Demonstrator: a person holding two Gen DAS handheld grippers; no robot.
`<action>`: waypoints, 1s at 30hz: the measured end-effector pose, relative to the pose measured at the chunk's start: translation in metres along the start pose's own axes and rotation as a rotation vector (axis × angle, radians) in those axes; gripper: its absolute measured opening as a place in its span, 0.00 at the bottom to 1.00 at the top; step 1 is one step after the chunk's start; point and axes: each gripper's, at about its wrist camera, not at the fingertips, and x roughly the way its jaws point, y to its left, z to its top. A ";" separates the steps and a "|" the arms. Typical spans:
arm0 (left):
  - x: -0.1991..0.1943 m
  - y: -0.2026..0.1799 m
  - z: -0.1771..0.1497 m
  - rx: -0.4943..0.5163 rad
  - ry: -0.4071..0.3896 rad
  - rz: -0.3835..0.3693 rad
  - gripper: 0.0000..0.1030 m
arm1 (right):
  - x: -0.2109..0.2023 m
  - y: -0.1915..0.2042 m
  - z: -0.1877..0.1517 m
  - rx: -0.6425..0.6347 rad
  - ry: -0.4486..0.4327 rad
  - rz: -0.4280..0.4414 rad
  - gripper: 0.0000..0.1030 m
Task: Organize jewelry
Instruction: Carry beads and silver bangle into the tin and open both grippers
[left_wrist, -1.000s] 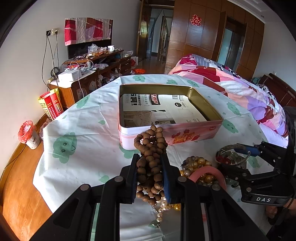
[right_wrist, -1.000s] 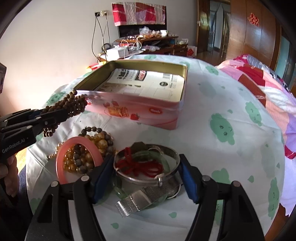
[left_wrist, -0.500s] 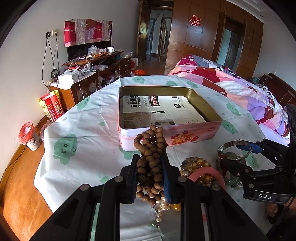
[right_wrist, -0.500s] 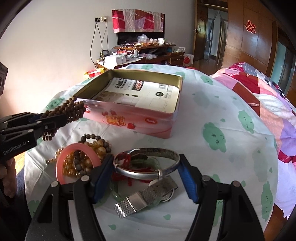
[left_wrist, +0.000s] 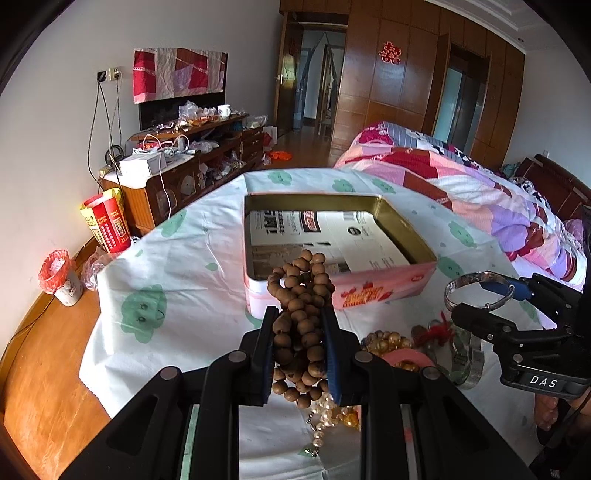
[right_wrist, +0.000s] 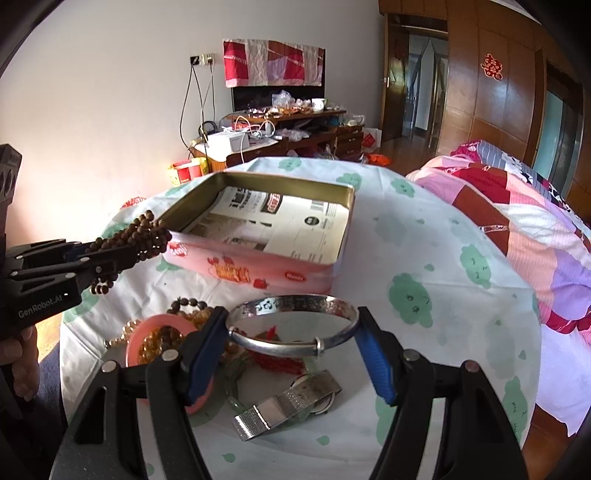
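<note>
The left gripper (left_wrist: 299, 332) has its jaws pinching a bunched brown wooden bead string (left_wrist: 301, 295) just short of the open pink rectangular tin (left_wrist: 384, 286). The right gripper (right_wrist: 291, 341) clamps a silver bangle (right_wrist: 291, 325) above the jewelry pile (right_wrist: 166, 339) before the tin. Carry each over the tin's rim, lower inside, then release.

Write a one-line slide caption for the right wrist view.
Right gripper holds a silver bangle above the jewelry pile, facing the open pink tin; left gripper grips wooden beads.
</note>
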 end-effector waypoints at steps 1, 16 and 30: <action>-0.002 0.001 0.002 -0.003 -0.005 0.001 0.22 | -0.001 -0.001 0.001 0.001 -0.004 0.001 0.69; -0.003 0.000 0.030 0.027 -0.061 0.007 0.22 | -0.011 -0.004 0.027 -0.012 -0.066 -0.012 0.69; 0.028 0.001 0.057 0.042 -0.055 0.017 0.22 | 0.010 -0.012 0.058 -0.021 -0.089 -0.024 0.69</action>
